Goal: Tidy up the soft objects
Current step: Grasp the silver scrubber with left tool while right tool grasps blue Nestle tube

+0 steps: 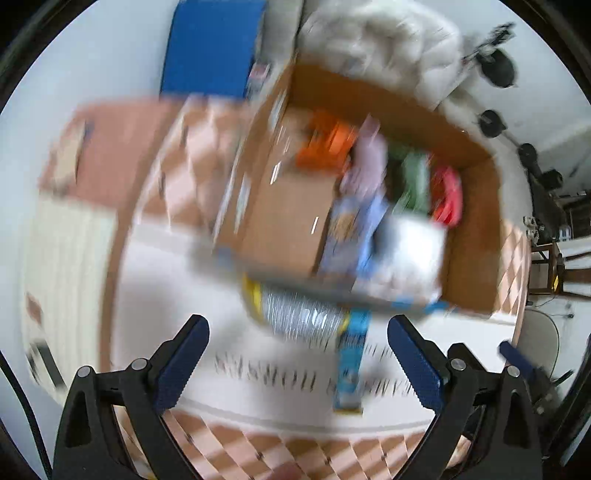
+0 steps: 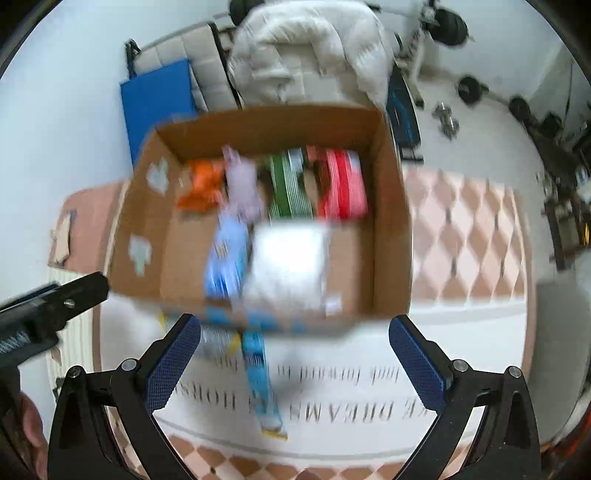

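Task looked mostly done, judging by contents. Cardboard box (image 2: 388, 206) sat ahead of both tongs, holding orange (image 2: 201, 184), lilac (image 2: 242, 184), green-striped (image 2: 288, 188), red-striped (image 2: 343, 184), light-blue (image 2: 225, 258) and white (image 2: 288, 262) soft items. Left over: blue strip (image 2: 258, 369) and silvery pack (image 1: 299, 317) on the mat (image 2: 369, 362), just outside the box. Left tongs (image 1: 295, 358) and right tongs (image 2: 295, 358) both wide, empty. Frames blurred.

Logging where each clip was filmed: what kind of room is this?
Probably a spare room at home used as a gym: weight plates and dumbbells on the floor, a patterned rug holding a cardboard box.
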A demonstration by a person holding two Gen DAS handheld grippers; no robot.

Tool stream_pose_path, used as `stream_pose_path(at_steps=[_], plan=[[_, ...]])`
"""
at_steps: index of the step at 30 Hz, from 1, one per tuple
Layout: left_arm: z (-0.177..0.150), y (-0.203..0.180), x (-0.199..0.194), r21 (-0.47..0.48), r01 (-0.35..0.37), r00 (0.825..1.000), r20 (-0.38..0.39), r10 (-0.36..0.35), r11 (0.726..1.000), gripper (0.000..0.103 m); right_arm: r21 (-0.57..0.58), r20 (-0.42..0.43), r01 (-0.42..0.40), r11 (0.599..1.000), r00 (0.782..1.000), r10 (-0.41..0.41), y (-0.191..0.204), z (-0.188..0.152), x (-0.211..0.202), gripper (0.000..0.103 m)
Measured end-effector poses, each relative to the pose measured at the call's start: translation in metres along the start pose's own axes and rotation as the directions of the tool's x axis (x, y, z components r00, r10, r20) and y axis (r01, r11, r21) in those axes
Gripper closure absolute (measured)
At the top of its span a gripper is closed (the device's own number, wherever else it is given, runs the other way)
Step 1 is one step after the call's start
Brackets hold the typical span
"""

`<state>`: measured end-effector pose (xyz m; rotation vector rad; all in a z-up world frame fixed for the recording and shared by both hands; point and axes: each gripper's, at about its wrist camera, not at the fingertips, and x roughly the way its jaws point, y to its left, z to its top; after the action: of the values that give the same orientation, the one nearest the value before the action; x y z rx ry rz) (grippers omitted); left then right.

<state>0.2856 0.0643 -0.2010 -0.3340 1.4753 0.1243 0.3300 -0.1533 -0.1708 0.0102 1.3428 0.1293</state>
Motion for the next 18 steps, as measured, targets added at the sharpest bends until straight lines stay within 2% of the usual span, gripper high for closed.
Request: stream_pose_path(at_steps=[2,3,6,9,12,14,18], plan=[[-0.009,0.009,0.031,-0.013,-0.017,0.997,-0.08,0.016,1.0,0.004,0.044,-0.056,-0.023,0.999,0.998,0.026,-0.005,-0.028,0.023,0.0],[-0.014,0.015,0.046,-0.029,-0.025,0.993,-0.112,0.022,0.999,0.004,0.065,-0.11,-0.039,0.997,0.993,0.046,-0.005,-0.044,0.042,0.0],[-0.02,0.029,0.07,-0.101,-0.019,0.99,-0.14,0.004,0.995,0.004,0.088,-0.217,-0.052,0.995,0.974,0.07,-0.002,-0.073,0.086,0.0],[-0.016,0.031,0.09,-0.179,0.005,0.987,-0.16,-0.034,0.984,0.004,0.115,-0.247,-0.056,0.992,0.965,0.083,-0.001,-0.089,0.113,0.001],[-0.013,0.023,0.107,-0.22,0.007,0.983,-0.175,-0.047,0.976,0.004,0.164,-0.278,-0.064,0.984,0.955,0.108,-0.002,-0.098,0.132,0.017],[-0.012,0.016,0.115,-0.231,-0.002,0.983,-0.18,-0.041,0.973,0.004,0.17,-0.301,-0.056,0.984,0.948,0.105,-0.002,-0.104,0.139,0.052],[-0.014,0.003,0.132,-0.254,-0.034,0.984,-0.18,-0.012,0.967,0.004,0.149,-0.294,-0.03,0.988,0.953,0.073,-0.001,-0.113,0.136,0.068]])
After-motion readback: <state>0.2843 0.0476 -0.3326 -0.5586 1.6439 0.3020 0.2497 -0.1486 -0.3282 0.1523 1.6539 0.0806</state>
